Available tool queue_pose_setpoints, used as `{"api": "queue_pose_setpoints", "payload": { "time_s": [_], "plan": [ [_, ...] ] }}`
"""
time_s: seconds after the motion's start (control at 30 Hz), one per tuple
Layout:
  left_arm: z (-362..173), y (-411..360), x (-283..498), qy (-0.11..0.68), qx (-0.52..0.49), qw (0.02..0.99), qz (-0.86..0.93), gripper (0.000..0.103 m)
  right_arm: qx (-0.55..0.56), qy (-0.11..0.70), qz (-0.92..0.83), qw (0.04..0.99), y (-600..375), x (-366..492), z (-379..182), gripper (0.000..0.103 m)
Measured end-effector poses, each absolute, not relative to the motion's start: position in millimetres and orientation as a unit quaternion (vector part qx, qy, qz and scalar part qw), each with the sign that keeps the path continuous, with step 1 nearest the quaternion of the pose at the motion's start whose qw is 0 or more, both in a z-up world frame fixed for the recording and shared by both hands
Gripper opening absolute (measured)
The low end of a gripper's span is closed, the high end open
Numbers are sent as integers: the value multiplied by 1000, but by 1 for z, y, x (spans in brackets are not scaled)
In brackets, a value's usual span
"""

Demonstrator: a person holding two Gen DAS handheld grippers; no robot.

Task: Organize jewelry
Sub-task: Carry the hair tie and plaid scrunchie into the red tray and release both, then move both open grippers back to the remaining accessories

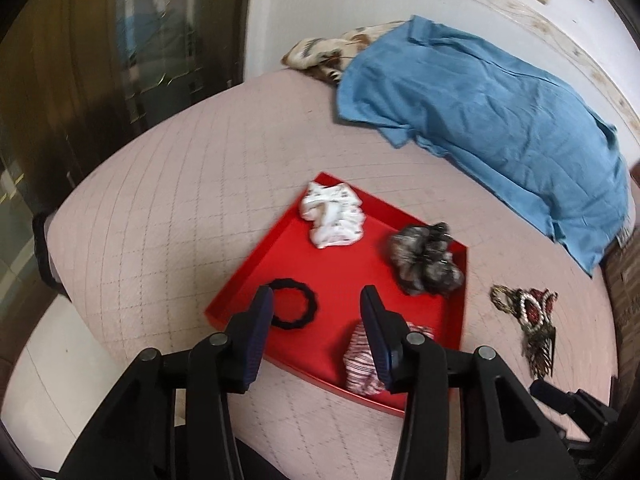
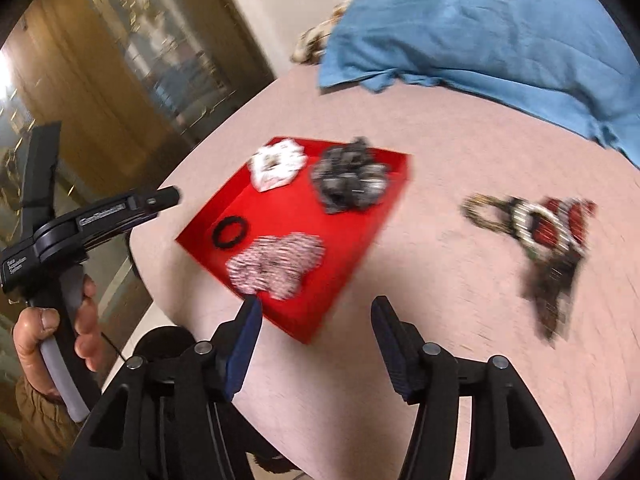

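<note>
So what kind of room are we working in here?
Most likely a bedroom. The tray sits on a pink quilted bed, a blue cloth covers what looks like a pillow at its far end, and a dark wooden wardrobe with glass panels stands beside it.

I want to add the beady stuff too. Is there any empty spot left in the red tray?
Yes: the red tray is bare in its middle, between the white scrunchie, grey scrunchie, black hair tie and striped scrunchie. Its corners are taken.
</note>
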State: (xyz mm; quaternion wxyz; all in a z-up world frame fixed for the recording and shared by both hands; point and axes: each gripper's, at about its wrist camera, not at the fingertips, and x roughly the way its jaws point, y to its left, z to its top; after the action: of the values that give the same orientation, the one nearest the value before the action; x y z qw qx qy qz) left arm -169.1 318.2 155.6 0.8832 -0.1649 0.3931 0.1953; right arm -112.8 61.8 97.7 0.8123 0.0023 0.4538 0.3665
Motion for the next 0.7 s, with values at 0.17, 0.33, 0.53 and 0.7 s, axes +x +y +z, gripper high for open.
{"api": "queue_pose_setpoints", "payload": {
  "time_s": [0.17,0.33,0.53,0.7],
  "plan": [
    [162,292,-165,398,-154,888,172,45,43,452,314,834,-12,-105,95,62],
    [159,257,-156,413,-136,891,135,45,83,451,250,853,-85,-95,88,63],
    [141,200,-137,445,-110,886,71,45,122,453,202,860,-138,-84,78,64],
    [120,153,-117,473,-91,877,9,45,139,458,196,856,-149,-76,65,63]
  ]
}}
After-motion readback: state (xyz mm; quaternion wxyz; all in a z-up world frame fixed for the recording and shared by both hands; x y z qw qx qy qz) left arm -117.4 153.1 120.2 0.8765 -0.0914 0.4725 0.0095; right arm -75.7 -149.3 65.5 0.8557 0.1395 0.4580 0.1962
